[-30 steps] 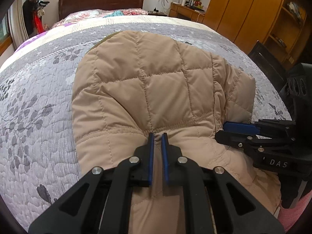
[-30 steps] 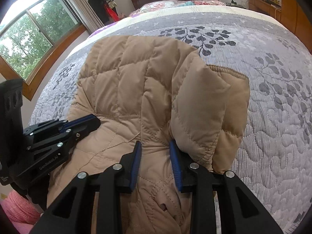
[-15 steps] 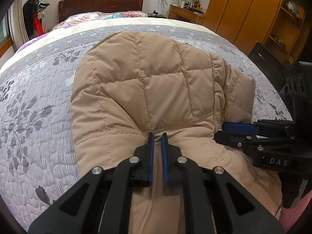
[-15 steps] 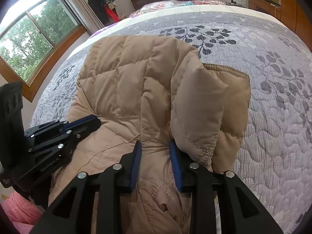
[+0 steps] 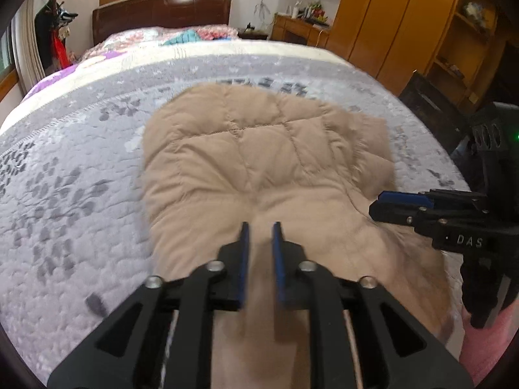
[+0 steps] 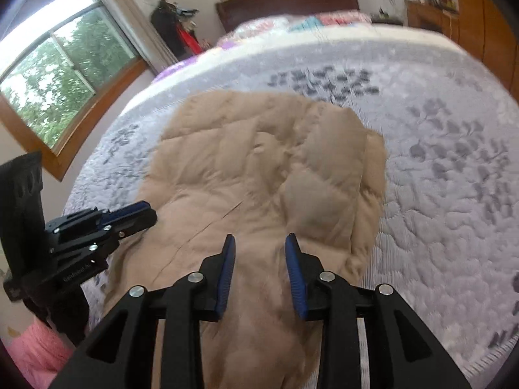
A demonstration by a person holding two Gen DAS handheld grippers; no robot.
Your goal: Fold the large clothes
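A tan quilted jacket [image 5: 259,162] lies folded on the grey flowered quilt [image 5: 65,178] of a bed, with one sleeve laid over its right side [image 6: 324,178]. My left gripper [image 5: 260,227] hovers over the jacket's near edge. Its jaws are opening, and the fabric lies beneath the gap, not pinched. My right gripper [image 6: 260,241] hangs over the same near edge further right. Its jaws are also opening, with tan cloth below them and the pads [image 6: 227,275] bare. Each gripper shows in the other's view: the right gripper [image 5: 376,204] and the left gripper [image 6: 149,212].
The quilt [image 6: 454,194] spreads wide around the jacket. A dark headboard [image 5: 162,9] and pillows lie at the far end. Wooden wardrobes [image 5: 389,32] and a dark chair [image 5: 431,97] stand on the right, and a window [image 6: 58,74] on the left. Something pink [image 6: 35,350] sits below the bed edge.
Both grippers have risen and pulled back from the jacket, which now looks smaller. The left jaws, shut on the fabric before, have parted. The right jaws stand slightly wider.
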